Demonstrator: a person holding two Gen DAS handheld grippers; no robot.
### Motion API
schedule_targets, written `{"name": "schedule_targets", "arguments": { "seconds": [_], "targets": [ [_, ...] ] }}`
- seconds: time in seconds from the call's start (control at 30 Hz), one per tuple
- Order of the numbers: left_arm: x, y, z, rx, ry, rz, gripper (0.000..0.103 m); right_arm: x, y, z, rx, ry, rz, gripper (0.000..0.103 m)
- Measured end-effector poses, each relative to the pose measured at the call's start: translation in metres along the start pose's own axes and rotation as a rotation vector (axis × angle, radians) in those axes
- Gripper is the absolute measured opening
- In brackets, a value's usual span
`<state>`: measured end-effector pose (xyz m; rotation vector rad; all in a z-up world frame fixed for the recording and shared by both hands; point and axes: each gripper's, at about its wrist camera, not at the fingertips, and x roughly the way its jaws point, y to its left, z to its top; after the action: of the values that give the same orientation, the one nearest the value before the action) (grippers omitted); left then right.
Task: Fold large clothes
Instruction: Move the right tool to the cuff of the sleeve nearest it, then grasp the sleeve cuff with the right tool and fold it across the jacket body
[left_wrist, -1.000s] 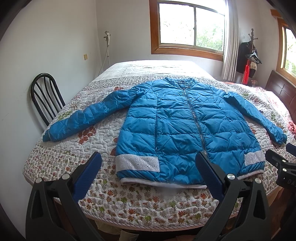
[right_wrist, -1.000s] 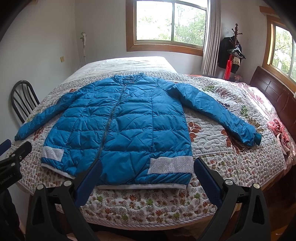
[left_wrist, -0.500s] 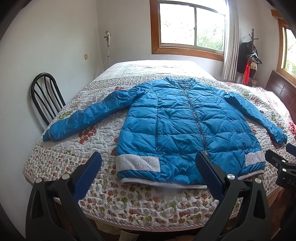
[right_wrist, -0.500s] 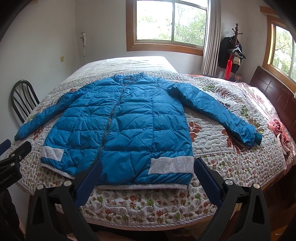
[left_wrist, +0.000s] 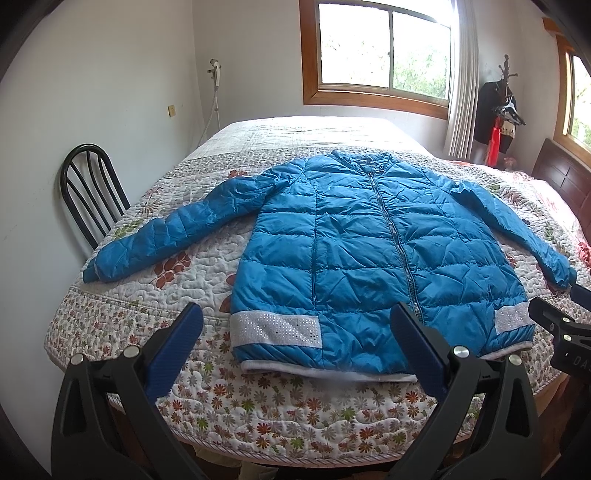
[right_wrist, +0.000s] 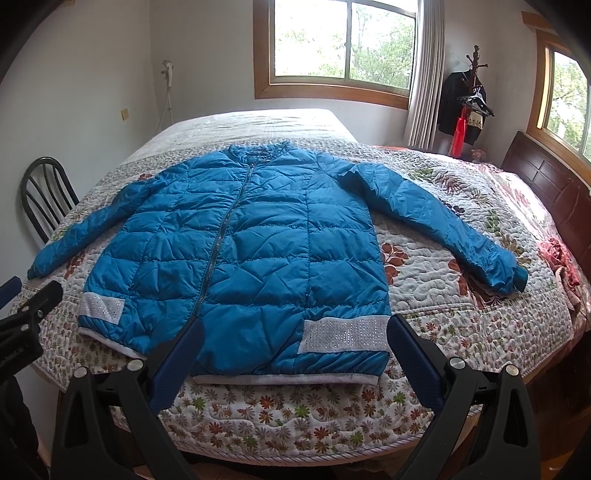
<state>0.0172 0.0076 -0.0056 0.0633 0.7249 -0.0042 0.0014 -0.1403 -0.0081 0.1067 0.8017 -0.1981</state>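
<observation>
A blue quilted jacket (left_wrist: 373, 254) lies flat and face up on the bed (left_wrist: 155, 295), which is covered by a floral quilt; the jacket's zipper (left_wrist: 395, 243) is closed and runs from the collar at the far side down to the hem nearest the cameras. Both sleeves are spread outward: the left sleeve (left_wrist: 173, 232) reaches toward the bed's left edge, near a black chair (left_wrist: 88, 192) that stands against the wall, and the right sleeve (right_wrist: 443, 221) angles toward the dark wooden headboard (right_wrist: 546, 184). Silver sparkly bands (left_wrist: 275, 328) sit on the front corners just above the white ribbed hem. The left gripper (left_wrist: 295, 354) hovers in front of the hem's left half with its jaws spread wide and nothing between them; the blue pads (left_wrist: 173, 347) are clear of the fabric. The right gripper (right_wrist: 291, 358) hangs in front of the hem's right half, its jaws likewise released and empty, one pad overlapping the zipper's lower end in the right wrist view and the other just beside the silver band at the jacket's right corner. Each gripper shows at the edge of the other's view. Behind the bed, a wood-framed window (right_wrist: 343, 48) lets in daylight, and a coat rack (right_wrist: 469, 96) with dark clothing stands in the corner.
</observation>
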Motion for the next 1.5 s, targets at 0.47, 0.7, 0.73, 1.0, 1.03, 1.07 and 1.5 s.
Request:
{"name": "schedule_targets", "arguments": {
  "seconds": [0.47,0.7,0.73,1.0,1.03,1.07,1.5],
  "targets": [
    [0.109,0.067,0.021,-0.075,0.135,0.128,0.100,0.103,-0.162,0.056,0.299,0.141,-0.098,0.099],
    [0.174,0.123,0.024,-0.160,0.201,0.193,0.100,0.160,-0.308,0.057,0.596,0.258,-0.161,0.099],
    [0.181,0.131,0.024,-0.175,0.215,0.196,0.100,0.164,-0.323,0.054,0.639,0.268,-0.159,0.099],
    [0.215,0.180,0.016,-0.257,0.278,0.279,0.100,0.180,-0.396,0.018,0.887,0.329,-0.127,0.097],
    [0.217,0.182,0.015,-0.259,0.280,0.271,0.100,0.182,-0.401,0.014,0.906,0.337,-0.137,0.097],
    [0.219,0.183,0.012,-0.260,0.281,0.262,0.100,0.184,-0.406,0.010,0.929,0.344,-0.145,0.097],
    [0.225,0.201,-0.001,-0.272,0.244,0.110,0.101,0.220,-0.444,0.007,1.016,0.277,-0.159,0.067]
  ]
}}
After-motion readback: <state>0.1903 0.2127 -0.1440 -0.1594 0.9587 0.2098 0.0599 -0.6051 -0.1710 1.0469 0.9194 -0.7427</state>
